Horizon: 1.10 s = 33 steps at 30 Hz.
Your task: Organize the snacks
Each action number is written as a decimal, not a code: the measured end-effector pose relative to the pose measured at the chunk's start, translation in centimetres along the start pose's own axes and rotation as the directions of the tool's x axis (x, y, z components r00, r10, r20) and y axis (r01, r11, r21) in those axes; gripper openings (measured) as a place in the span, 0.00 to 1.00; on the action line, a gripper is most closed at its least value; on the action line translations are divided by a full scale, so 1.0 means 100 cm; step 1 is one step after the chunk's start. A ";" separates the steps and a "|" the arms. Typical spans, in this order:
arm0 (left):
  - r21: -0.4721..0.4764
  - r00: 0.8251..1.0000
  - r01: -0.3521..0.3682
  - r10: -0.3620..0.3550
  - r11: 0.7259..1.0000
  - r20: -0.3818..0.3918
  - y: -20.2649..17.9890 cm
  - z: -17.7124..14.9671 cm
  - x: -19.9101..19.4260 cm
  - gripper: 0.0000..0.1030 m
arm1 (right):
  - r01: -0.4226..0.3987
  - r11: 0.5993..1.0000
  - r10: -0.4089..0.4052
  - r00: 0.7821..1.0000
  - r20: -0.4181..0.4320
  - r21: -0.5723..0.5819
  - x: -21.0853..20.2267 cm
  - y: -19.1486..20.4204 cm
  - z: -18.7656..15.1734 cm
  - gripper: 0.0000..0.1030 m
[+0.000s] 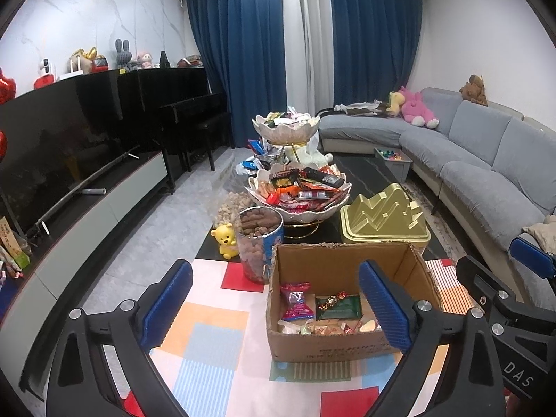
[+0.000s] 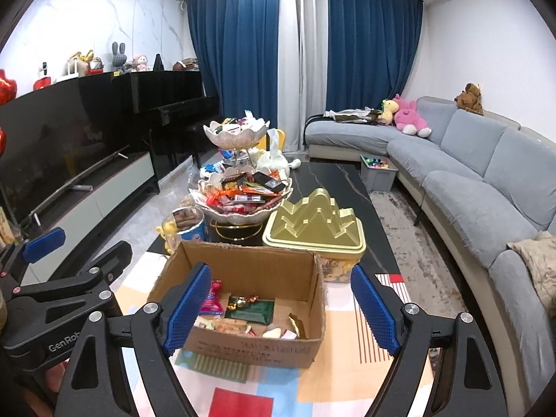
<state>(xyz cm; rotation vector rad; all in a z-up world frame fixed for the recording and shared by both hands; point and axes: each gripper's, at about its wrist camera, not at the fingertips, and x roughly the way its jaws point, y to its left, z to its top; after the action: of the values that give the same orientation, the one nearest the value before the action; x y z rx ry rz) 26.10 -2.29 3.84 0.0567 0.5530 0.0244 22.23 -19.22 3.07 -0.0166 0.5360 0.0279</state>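
One open cardboard box (image 1: 347,312) sits at the near end of the worktop (image 2: 333,180), on a patchwork mat (image 1: 208,330) of red, orange, blue and white squares. Inside lie one pink-and-silver packet (image 1: 297,300) against the left wall, one dark green flat packet (image 1: 338,307) beside it with a red-and-gold twisted sweet (image 2: 248,299) on top, and a row of small pale wrapped sweets (image 1: 326,328) along the near wall; their number is hard to count from here, perhaps half a dozen.

Just behind the box stand one clear tub of brown snacks (image 1: 259,239), one yellow bear figure (image 1: 226,239) and one gold tin with a mountain-shaped lid (image 1: 384,219). Farther back rises one two-tier petal-rimmed stand (image 1: 299,187), both bowls heaped with wrapped snacks.

Two pairs of tongs hover at the near edge. The left tongs (image 1: 276,304) are spread wide with nothing between the blue pads, straddling the box's left half. The right tongs (image 2: 281,307) are likewise spread and empty, framing the box.

One grey sofa (image 2: 486,173) runs along the right, carrying three soft toys.
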 end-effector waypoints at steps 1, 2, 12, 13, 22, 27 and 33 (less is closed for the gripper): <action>0.001 1.000 -0.001 0.001 1.000 0.004 0.001 -0.001 -0.004 0.95 | 0.001 1.000 -0.001 1.000 0.003 0.000 -0.003 0.001 -0.001 0.81; 0.000 1.000 -0.002 0.002 1.000 0.006 0.002 -0.002 -0.006 0.95 | 0.001 1.000 -0.001 1.000 0.005 -0.001 -0.006 0.001 -0.001 0.81; 0.003 1.000 -0.006 0.006 1.000 0.004 0.008 -0.020 -0.031 0.98 | 0.020 1.000 -0.020 0.999 0.030 0.002 -0.035 0.002 -0.013 0.86; 0.001 1.000 -0.008 0.008 1.000 0.003 0.010 -0.023 -0.034 0.98 | 0.020 1.000 -0.020 0.999 0.030 0.003 -0.038 0.002 -0.016 0.86; 0.000 1.000 -0.008 0.008 1.000 -0.002 0.013 -0.046 -0.054 0.99 | 0.037 0.999 -0.037 0.999 0.033 0.001 -0.064 0.003 -0.037 0.86; 0.001 1.000 -0.007 0.007 1.000 -0.004 0.014 -0.059 -0.070 0.99 | 0.038 0.999 -0.038 0.999 0.028 0.012 -0.082 0.001 -0.052 0.86; 0.006 1.000 0.001 -0.001 1.000 -0.001 0.014 -0.076 -0.095 0.99 | 0.041 0.999 -0.041 0.999 0.026 0.012 -0.101 -0.002 -0.065 0.86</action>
<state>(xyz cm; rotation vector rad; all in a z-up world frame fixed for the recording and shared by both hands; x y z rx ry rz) 14.07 -0.93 2.47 0.0627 0.5539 0.0219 10.25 -19.77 2.70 -0.0164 0.5095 -0.0151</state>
